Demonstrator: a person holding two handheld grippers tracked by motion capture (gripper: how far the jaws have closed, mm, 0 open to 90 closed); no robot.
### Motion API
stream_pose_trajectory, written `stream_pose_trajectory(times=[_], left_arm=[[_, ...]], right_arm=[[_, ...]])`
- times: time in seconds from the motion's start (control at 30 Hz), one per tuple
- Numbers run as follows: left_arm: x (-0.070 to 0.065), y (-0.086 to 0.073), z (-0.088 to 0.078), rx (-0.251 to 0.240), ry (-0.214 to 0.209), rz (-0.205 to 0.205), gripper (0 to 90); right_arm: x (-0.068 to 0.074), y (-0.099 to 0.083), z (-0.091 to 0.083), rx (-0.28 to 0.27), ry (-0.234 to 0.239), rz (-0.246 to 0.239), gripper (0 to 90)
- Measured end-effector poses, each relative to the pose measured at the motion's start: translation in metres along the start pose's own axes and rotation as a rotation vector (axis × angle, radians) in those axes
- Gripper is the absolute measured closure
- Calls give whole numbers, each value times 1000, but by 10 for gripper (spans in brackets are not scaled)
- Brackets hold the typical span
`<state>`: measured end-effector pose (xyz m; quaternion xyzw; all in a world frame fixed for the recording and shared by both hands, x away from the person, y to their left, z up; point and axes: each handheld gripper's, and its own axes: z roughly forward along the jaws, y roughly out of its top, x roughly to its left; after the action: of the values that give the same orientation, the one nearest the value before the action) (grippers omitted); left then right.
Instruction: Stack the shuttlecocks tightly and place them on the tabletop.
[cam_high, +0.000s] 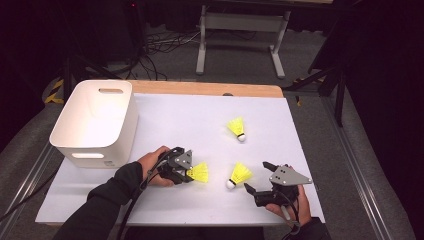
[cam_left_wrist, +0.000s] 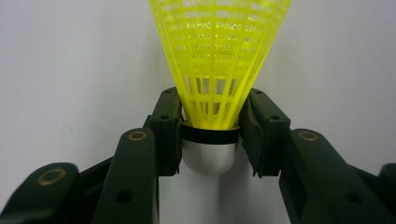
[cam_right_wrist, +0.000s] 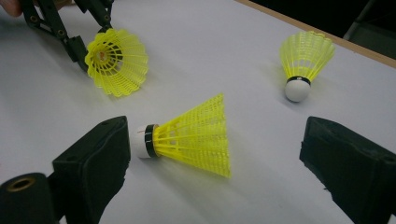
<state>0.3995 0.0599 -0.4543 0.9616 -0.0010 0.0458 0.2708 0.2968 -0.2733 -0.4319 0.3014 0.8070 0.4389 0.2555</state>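
Overhead, white table sheet (cam_high: 190, 117): white plastic bin (cam_high: 95, 122) at its left edge; open room in the middle and far right. Left gripper (cam_high: 192, 172) clamps a yellow plastic shuttlecock (cam_high: 201, 172); right gripper (cam_high: 256, 176) stands open beside a second yellow shuttlecock (cam_high: 239, 175); a third (cam_high: 237, 128) lies farther back.

Left gripper view: jaws pinch the black-banded white cork (cam_left_wrist: 208, 151); skirt lettering too blurred to read.

Right gripper view: jaws wide apart, second shuttlecock (cam_right_wrist: 191, 137) lying between, untouched.

White bin (cam_high: 95, 122) walls off left edge, two loose shuttlecocks (cam_high: 239, 175) (cam_high: 237, 128) dot centre, open tabletop (cam_high: 190, 112) between
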Motion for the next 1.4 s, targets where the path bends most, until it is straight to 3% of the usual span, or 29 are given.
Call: stream_pose_trajectory(times=[0.33, 0.4, 0.5, 0.53, 0.7, 0.77, 0.87, 1.0, 1.07, 1.2, 1.27, 1.37, 1.4], left_arm=[[29, -6, -3, 39, 101, -22, 613], [35, -6, -4, 30, 85, -29, 613], [43, -4, -6, 25, 97, -37, 612], [49, -4, -8, 21, 65, -55, 612], [58, -12, -13, 39, 68, -74, 610], [61, -17, -11, 54, 50, -95, 608], [64, -21, -10, 53, 44, -112, 561], [65, -19, -7, 43, 78, -125, 428], [65, -18, -7, 37, 74, -131, 338], [64, -11, -7, -18, 65, -143, 290], [62, -8, -7, -47, 47, -138, 316], [59, -2, -6, -49, 48, -113, 373], [57, 2, -5, -29, 55, -98, 373]], right_arm=[[-1, -1, 2, 5, 6, 9, 89], [-1, -1, 2, 7, 6, 8, 89], [-1, -1, 3, 8, 11, 8, 89], [-1, -2, 2, 8, 12, 7, 89], [-1, -2, 2, 7, 17, 4, 89], [-1, -2, 1, 8, 19, 7, 89], [-1, -2, 1, 6, 20, 10, 89], [-1, -1, 2, 8, 24, 5, 89], [-1, -1, 2, 9, 23, 8, 89], [-1, -1, 2, 10, 26, 8, 89], [-1, -2, 2, 9, 29, 10, 89], [-1, -2, 2, 10, 33, 8, 89], [-1, -2, 2, 11, 33, 7, 89]])
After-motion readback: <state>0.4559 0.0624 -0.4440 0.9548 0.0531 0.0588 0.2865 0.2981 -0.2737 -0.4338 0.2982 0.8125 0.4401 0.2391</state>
